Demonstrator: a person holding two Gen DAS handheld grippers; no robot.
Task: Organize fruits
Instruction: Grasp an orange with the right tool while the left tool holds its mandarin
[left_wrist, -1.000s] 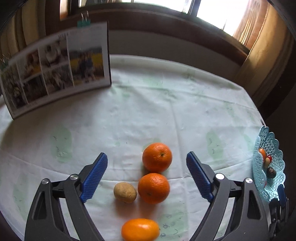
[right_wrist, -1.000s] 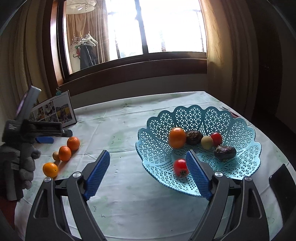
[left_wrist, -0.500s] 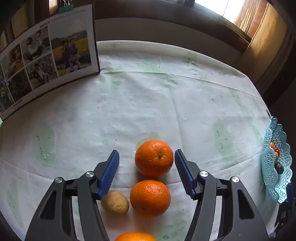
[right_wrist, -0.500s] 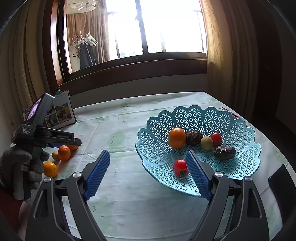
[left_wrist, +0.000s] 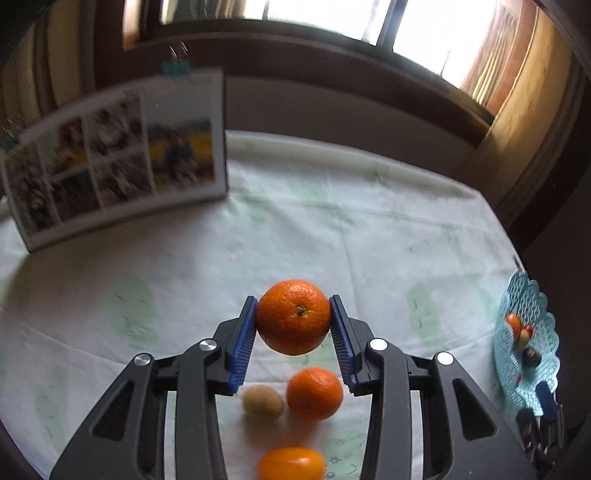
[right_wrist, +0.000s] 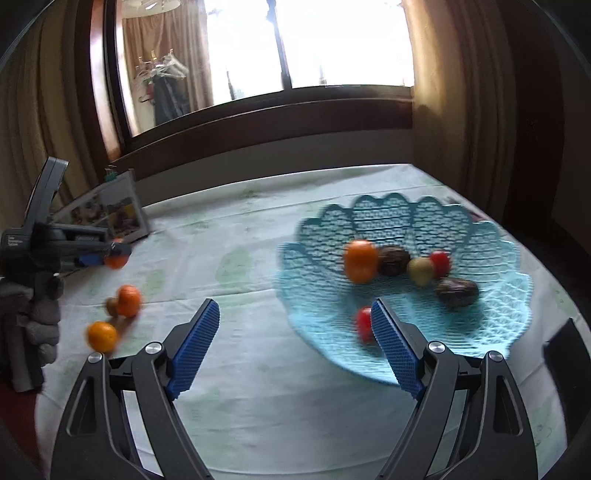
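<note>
My left gripper (left_wrist: 293, 314) is shut on an orange (left_wrist: 293, 316) and holds it above the table. Below it on the cloth lie a second orange (left_wrist: 314, 393), a small brown fruit (left_wrist: 263, 401) and an oval orange fruit (left_wrist: 291, 463). The held orange also shows in the right wrist view (right_wrist: 115, 260), with the left gripper (right_wrist: 110, 256) at the far left. My right gripper (right_wrist: 295, 321) is open and empty, near the front left rim of the light blue basket (right_wrist: 491, 332). The basket holds several fruits, among them an orange one (right_wrist: 360, 261) and a red one (right_wrist: 364, 324).
A photo calendar (left_wrist: 114, 158) stands at the table's back left. The basket (left_wrist: 532, 317) sits at the table's right edge in the left wrist view. A white patterned cloth (left_wrist: 332, 236) covers the round table. A dark object (right_wrist: 565, 354) lies at the right edge.
My left gripper closed on the far orange and lifted it off the cloth. My right gripper shifted slightly; its view is now blurred.
</note>
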